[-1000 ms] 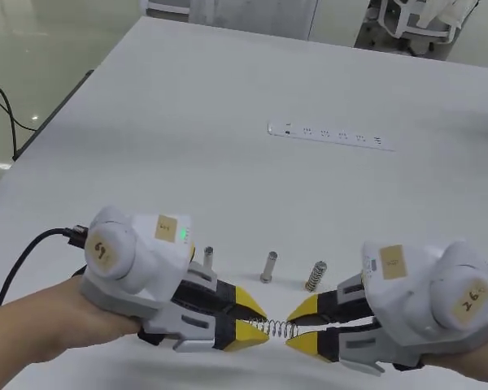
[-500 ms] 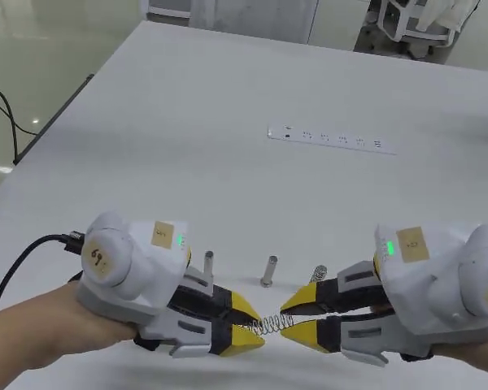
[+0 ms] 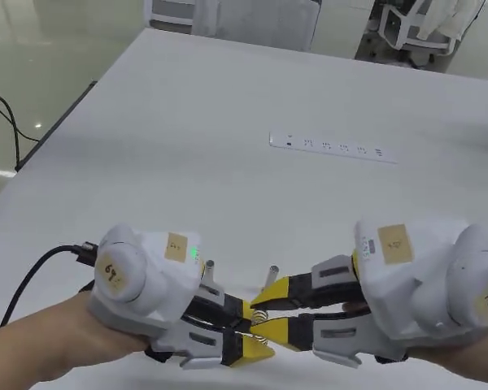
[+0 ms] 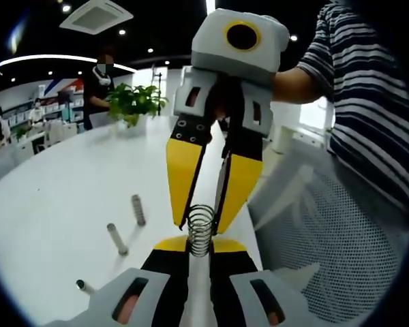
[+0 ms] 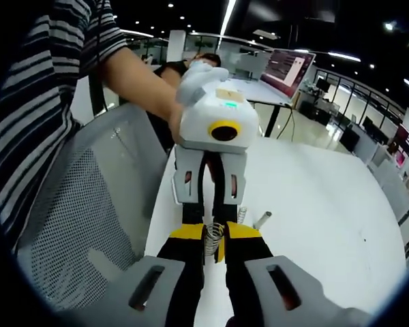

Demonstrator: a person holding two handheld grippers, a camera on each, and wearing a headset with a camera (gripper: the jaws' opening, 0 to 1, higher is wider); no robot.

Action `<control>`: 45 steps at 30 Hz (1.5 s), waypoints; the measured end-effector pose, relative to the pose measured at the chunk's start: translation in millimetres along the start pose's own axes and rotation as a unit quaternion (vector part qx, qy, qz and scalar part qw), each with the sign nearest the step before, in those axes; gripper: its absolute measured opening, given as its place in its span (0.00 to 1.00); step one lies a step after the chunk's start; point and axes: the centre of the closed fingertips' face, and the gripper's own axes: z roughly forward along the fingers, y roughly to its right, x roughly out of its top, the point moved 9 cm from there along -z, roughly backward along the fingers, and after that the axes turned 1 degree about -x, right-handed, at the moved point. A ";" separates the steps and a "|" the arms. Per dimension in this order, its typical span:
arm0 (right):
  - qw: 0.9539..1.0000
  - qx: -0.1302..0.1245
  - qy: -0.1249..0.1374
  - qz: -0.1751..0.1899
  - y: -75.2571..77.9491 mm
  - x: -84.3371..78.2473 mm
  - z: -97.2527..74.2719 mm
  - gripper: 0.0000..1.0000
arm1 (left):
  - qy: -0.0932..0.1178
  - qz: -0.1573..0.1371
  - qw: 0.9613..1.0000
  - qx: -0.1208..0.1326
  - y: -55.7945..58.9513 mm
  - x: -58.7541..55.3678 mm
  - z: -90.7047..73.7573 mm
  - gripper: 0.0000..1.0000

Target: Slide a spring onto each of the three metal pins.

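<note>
Close to the table's [image 3: 228, 122] near edge the left gripper [image 3: 256, 349] and right gripper [image 3: 262, 317] meet tip to tip, and in the head view their yellow tips overlap so that little of the spring [image 4: 200, 228] can be seen. The left gripper view shows it plainly: that gripper's own jaws are pressed together on the spring's lower end, the coil rises from between them, and the right gripper's jaws sit one on each side of its upper end, touching it and parted by the coil's width. The right gripper view shows the same pinch from the other side. Just beyond the tips, the left gripper view lines up a near pin [image 4: 84, 286], a middle pin [image 4: 116, 238] and a far pin [image 4: 138, 209] that looks ribbed, as if coils sit on it; the head view has the right gripper in front of that far one. A cable [image 3: 32, 272] trails off toward the left edge. Farther toward the far edge lies a power strip [image 3: 332, 148]. A second ago the tips stood apart with the spring stretched level between them, and the coiled pin was in the head view; the grippers have since closed in.
</note>
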 end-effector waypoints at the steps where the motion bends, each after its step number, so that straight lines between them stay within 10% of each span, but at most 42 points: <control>1: 1.000 -0.001 0.001 -0.005 -0.4 -0.2 -0.4 0.07 | 0.001 -0.002 1.000 0.001 -0.4 -0.2 -0.8 0.03; 45: 0.998 -0.065 -0.011 -0.016 11.3 -12.5 -3.2 0.07 | 0.010 -0.091 0.994 0.056 -6.5 -19.8 -34.5 0.29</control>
